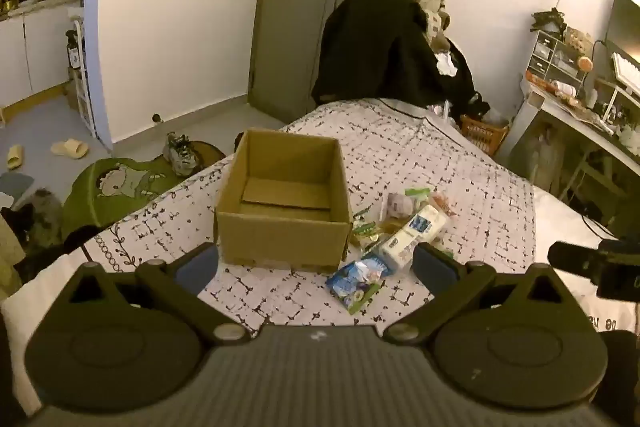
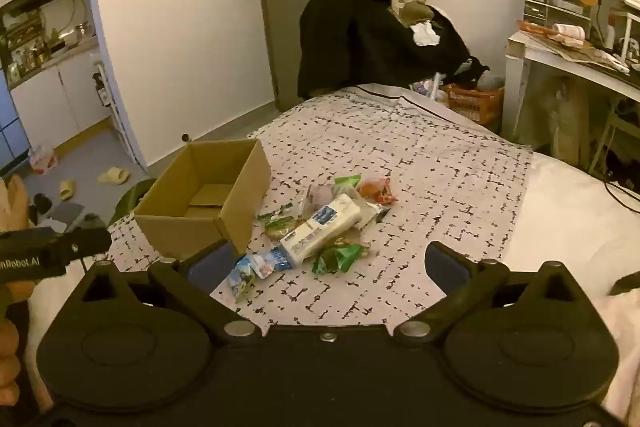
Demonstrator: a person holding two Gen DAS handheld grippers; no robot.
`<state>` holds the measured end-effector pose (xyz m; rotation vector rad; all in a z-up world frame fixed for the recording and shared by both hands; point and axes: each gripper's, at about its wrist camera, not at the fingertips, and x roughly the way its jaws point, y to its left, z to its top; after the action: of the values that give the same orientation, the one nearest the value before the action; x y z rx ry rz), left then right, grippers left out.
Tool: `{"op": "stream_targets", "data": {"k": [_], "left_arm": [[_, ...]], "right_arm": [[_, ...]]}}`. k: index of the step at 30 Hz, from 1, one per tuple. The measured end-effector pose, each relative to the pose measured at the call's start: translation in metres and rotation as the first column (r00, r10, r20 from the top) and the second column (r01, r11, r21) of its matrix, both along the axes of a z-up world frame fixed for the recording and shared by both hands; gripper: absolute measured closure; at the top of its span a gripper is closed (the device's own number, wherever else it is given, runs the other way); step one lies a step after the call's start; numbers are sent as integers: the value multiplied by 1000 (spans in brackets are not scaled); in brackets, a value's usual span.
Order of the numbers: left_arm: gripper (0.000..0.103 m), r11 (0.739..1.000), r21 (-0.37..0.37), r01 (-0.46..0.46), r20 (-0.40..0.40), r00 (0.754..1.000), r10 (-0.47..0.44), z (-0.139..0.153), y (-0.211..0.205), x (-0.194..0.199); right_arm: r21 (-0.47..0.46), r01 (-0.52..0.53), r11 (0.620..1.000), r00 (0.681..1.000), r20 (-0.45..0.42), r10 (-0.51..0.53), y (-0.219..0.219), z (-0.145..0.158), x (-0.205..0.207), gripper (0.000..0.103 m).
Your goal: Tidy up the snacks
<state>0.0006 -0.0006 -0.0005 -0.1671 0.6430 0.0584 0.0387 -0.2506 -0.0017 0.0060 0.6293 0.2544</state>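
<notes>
Left wrist view
Landmark: an open cardboard box (image 1: pixel 282 203) stands on a patterned bedspread (image 1: pixel 460 195); nothing shows inside it.
Snacks: a loose heap of snack packets (image 1: pixel 396 227) lies on the bedspread just right of the box, the nearest green ones touching its right wall.
White packet: a long white packet (image 1: pixel 412 231) lies on top of the heap, slanting away from the box.
Blue packet: a blue-and-green packet (image 1: pixel 354 281) lies off the box's near right corner.
Left gripper (image 1: pixel 316 267): jaws spread wide with nothing between them, above the bedspread on the near side of the box.

Right wrist view
Landmark: the box (image 2: pixel 208 199) sits left of centre, open top up.
Snacks: the heap (image 2: pixel 328 219) is right of the box, close to its right wall; an orange packet (image 2: pixel 376 189) lies on the side farthest from the box.
Right gripper (image 2: pixel 328 267): jaws spread wide and empty, nearer than the heap and right of the box.
</notes>
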Motion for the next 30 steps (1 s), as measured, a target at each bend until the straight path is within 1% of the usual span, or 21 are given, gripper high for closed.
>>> {"op": "stream_targets", "data": {"k": [2,3,5,6,9,16,23,30], "left_arm": [[1,1000,15,7,-3,1000,-7,-1,-1,2],[0,1000,16,-6,1,1000,6,0,0,3],[1,1000,2,-8,9,1000,8,1,0,5],[1,1000,-22,-11,40,999,12,2,5,-3],[0,1000,-25,-8,47,999,10,6,5,-6],[0,1000,-17,-14,35,999,14,7,6,-5],[1,999,-7,-40,27,999,40,5,14,-4],[0,999,16,-32,15,999,32,1,11,-2]], "right_arm": [[4,9,1000,1000,3,-9,-1,2,0,0],[-4,3,1000,1000,8,-3,0,0,0,0],[-31,-13,999,1000,27,14,6,1,-5,0],[-21,-21,1000,999,25,22,6,1,-5,0],[-19,-30,999,999,26,31,6,2,-3,0],[-2,-30,1000,999,21,30,6,2,0,0],[-11,-53,999,998,19,53,10,0,0,0],[-6,-40,999,999,12,41,9,-2,1,0]]}}
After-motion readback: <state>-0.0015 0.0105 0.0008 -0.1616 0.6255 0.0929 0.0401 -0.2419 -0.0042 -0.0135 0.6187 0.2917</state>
